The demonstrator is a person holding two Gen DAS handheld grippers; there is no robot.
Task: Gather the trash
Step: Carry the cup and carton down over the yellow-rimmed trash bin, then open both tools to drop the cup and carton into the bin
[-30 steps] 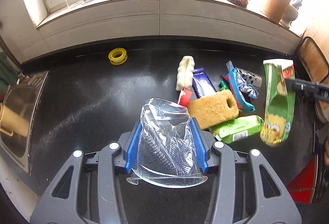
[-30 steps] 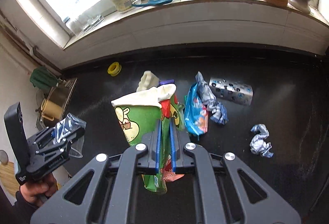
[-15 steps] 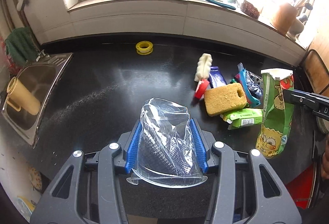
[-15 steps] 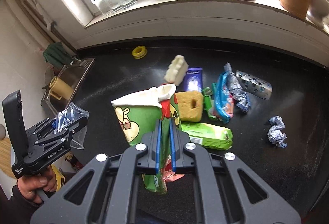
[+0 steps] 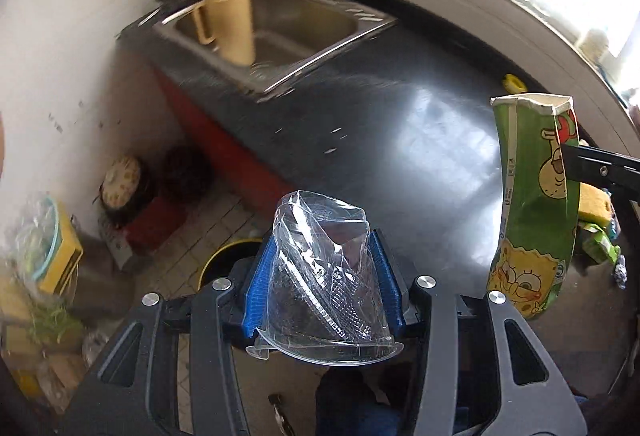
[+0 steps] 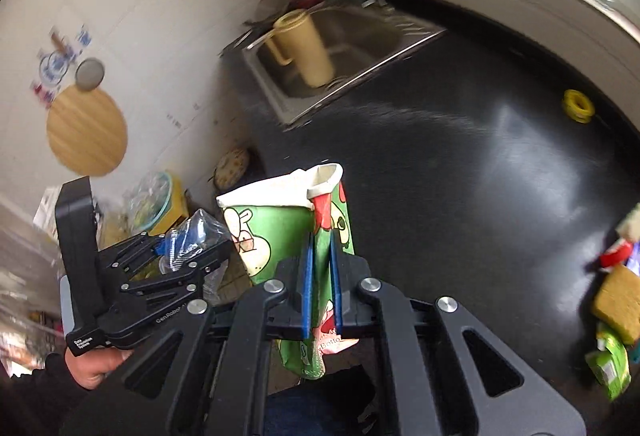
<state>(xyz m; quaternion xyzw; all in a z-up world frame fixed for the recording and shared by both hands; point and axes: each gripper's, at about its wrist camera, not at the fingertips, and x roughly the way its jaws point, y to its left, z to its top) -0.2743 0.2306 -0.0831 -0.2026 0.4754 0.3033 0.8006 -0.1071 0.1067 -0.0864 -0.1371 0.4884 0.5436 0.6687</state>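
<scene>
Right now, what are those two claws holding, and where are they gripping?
Left gripper: crushed clear plastic cup, by its sides. Right gripper: green cartoon carton, by its flattened lower part.

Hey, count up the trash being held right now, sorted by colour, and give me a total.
Clear: 1, the crushed plastic cup gripped in the left gripper.
Green: 1, the cartoon carton pinched shut in the right gripper.
Total: 2 pieces held. More litter lies on the black counter at the right edge, too cut off to count.
</scene>
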